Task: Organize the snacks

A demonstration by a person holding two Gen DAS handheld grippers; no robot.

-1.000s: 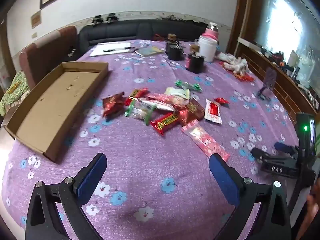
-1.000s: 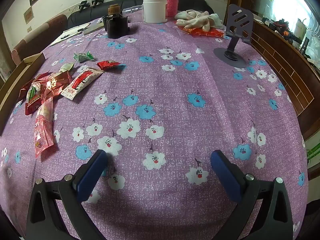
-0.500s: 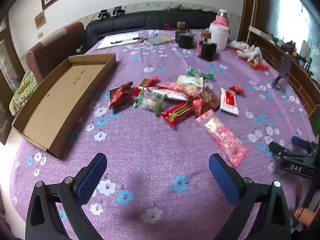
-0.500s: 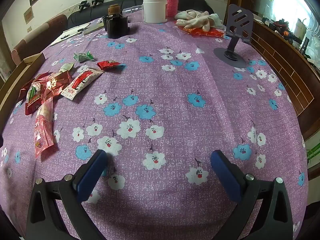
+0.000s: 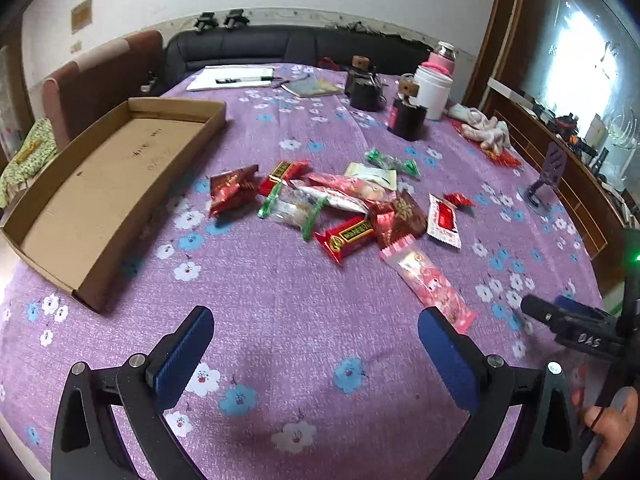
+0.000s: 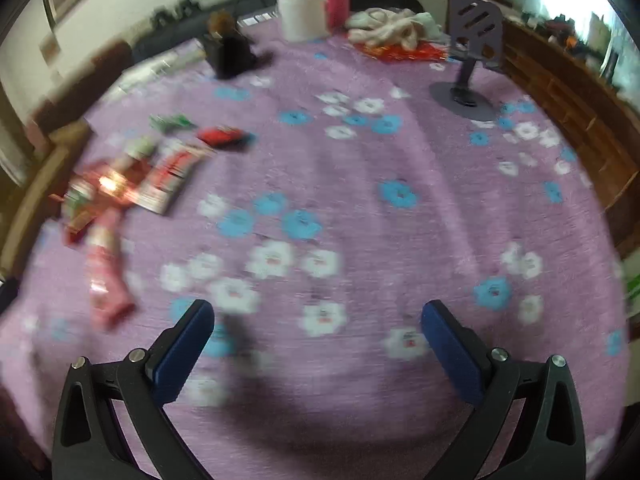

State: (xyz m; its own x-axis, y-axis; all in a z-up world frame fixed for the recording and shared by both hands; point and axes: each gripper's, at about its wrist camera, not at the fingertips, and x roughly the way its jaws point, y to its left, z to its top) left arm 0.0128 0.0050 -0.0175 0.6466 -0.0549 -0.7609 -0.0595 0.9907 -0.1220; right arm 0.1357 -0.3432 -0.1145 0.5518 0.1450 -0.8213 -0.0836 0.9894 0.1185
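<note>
Snacks (image 5: 340,204) in light, crinkly, slippery wrappers were seen heaped ahead of the wide-open, empty left gripper (image 5: 316,344), best pinched at a sealed edge, the cardboard tray (image 5: 192,138) ahead-left, the right gripper (image 6: 318,344) equally agape and unladen.

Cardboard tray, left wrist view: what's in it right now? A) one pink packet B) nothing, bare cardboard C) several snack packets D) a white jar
B. The cardboard tray shows only its bare brown floor with a few small marks, while the snack packets all lie in a loose pile on the purple tablecloth to the tray's right, outside its walls.
</note>
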